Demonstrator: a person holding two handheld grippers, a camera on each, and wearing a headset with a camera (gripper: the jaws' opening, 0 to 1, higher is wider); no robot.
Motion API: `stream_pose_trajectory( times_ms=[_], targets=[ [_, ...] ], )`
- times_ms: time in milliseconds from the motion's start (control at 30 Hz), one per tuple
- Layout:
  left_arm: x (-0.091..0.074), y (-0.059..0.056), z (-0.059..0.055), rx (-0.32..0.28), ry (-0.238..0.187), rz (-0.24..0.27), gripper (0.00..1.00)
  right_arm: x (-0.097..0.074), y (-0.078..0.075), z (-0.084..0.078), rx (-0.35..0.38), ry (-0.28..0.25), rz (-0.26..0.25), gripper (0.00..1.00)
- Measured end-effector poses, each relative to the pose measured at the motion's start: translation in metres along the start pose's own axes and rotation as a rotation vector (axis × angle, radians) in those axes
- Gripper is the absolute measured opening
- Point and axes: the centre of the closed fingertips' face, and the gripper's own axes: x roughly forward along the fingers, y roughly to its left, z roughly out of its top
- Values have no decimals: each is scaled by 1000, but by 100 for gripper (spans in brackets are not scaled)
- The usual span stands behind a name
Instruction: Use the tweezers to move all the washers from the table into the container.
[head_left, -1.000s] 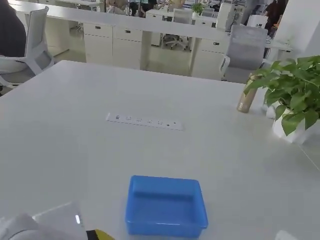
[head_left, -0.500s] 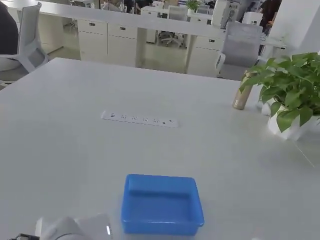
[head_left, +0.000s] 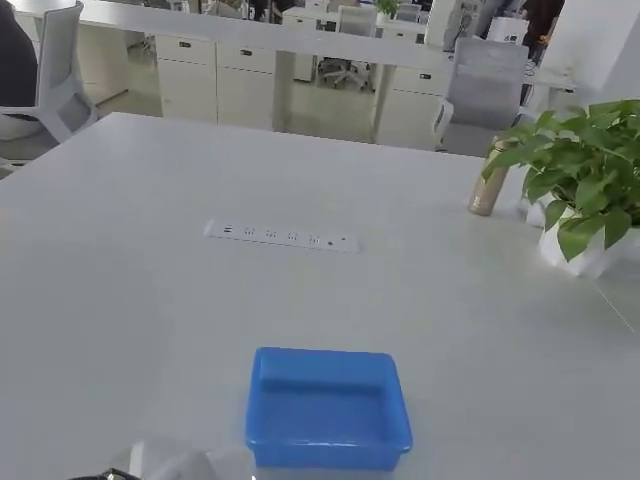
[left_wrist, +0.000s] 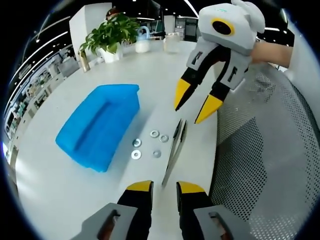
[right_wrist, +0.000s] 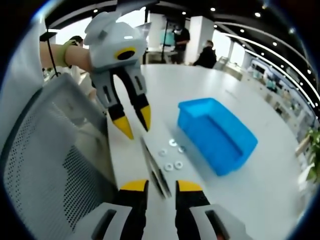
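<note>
The tweezers (left_wrist: 173, 152) lie flat on the tabletop (left_wrist: 60, 195) near its edge, and both claws line up with their long axis. In the left gripper view they run from just between the left claw (left_wrist: 165, 189) at the bottom centre up toward the right claw (left_wrist: 195, 102) in the upper right. Their 2 legs meet at the lower end and look spread at the upper one.

In the right gripper view, the tweezers (right_wrist: 155, 170) run from the right claw (right_wrist: 161, 187) at the bottom centre up and left to the left claw (right_wrist: 135, 124). Each claw therefore faces 1 end, head-on along the axis, and I cannot tell which is nearer.

Both claws are released, jaws parted and holding nothing. To my eye, a grasp needs a claw turned across the legs rather than pointing along them.

5 washers (left_wrist: 136, 154) lie loose on the tabletop, left of the tweezers in the left gripper view. They sit between the tweezers and the blue container (left_wrist: 100, 125), close to its near wall.

In the head view the container (head_left: 328, 410) sits at the bottom centre and looks empty.
</note>
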Motion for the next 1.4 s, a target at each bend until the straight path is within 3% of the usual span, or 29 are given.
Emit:
stream_pose_trajectory(
  times_ms=[500,667,767,900,1167,1400],
  targets=[
    [12,-5,7,5,-1,-27,7,5,-4,-4,13,6,11,18],
    [14,-5,4,51,39,-22,4,5,-3,-5,17,3,10,18],
    [16,-4,1,113,76,-13,0,6,-2,-7,17,2,12,15],
    [16,-4,2,136,81,-13,0,8,-1,-8,13,9,18,16],
    [9,-10,8,161,59,-35,0,8,-4,-8,12,6,14,16],
    [-11,-18,25,178,2,-29,0,10,-2,-7,-4,5,18,15]
  ],
)
